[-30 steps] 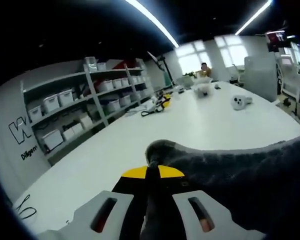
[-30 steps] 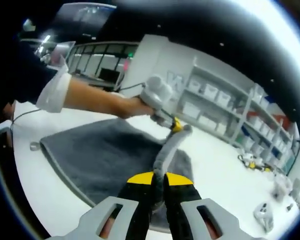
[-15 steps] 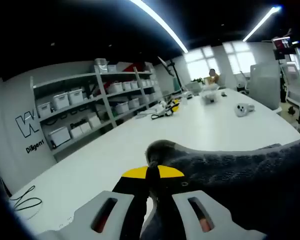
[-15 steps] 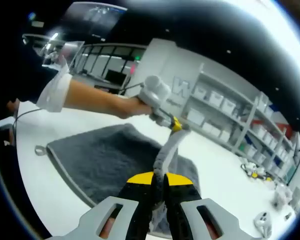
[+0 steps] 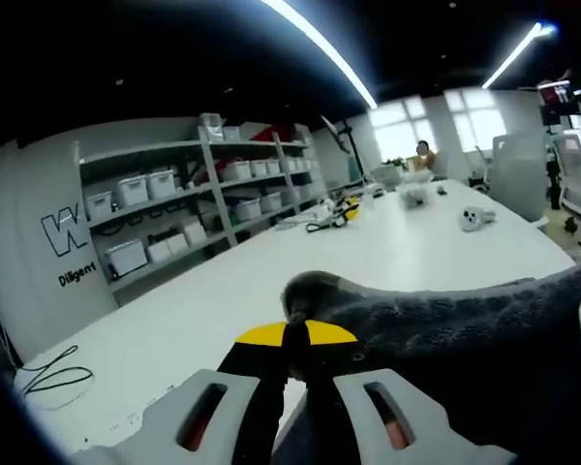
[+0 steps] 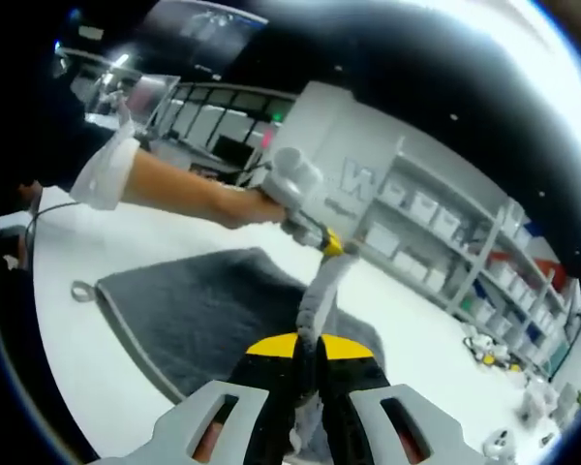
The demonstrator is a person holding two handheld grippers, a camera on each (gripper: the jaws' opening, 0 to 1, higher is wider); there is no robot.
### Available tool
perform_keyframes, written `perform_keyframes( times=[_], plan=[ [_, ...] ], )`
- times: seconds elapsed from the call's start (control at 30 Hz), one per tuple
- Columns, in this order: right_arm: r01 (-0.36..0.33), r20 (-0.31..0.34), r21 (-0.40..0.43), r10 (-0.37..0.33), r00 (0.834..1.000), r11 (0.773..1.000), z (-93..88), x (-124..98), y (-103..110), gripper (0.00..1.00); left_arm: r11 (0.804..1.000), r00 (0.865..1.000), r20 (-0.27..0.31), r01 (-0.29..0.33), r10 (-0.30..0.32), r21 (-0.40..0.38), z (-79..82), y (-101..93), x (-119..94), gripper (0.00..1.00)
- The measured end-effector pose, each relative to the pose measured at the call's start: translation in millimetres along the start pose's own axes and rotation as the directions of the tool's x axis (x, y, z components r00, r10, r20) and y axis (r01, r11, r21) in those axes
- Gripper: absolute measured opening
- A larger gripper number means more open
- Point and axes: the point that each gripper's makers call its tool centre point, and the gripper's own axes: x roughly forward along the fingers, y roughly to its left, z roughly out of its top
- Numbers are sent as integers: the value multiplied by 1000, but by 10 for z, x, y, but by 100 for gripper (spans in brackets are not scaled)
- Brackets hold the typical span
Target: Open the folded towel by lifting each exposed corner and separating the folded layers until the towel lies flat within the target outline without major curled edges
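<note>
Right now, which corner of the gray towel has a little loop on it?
The towel corner lying flat on the white table, far from both tools, has the loop. The other corners are pinched up by the tools.

At the left of the left gripper view, the grey wall (image 5: 39,194) carries a large "W", cut off, with what looks like "Diligent" in small black letters beneath.
</note>
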Motion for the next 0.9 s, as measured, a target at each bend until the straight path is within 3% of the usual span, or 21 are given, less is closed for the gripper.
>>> perform_keyframes(
  times=[0.17, 0.37, 0.9],
  plan=[
    [-10, 23, -22, 10, 1000, 1000, 98, 7, 105, 3, 999, 1000, 15, -13, 14, -52, -17, 109, -180, 5],
    [-31, 41, -39, 32, 999, 999, 164, 48, 210, 3, 999, 999, 4, -33, 33, -31, -112, 196, -382, 4],
    [-89, 86, -115, 99, 991, 989, 412, 122, 620, 1, 993, 995, 27, -99, 101, -60, -186, 518, -947, 4]
  ],
)
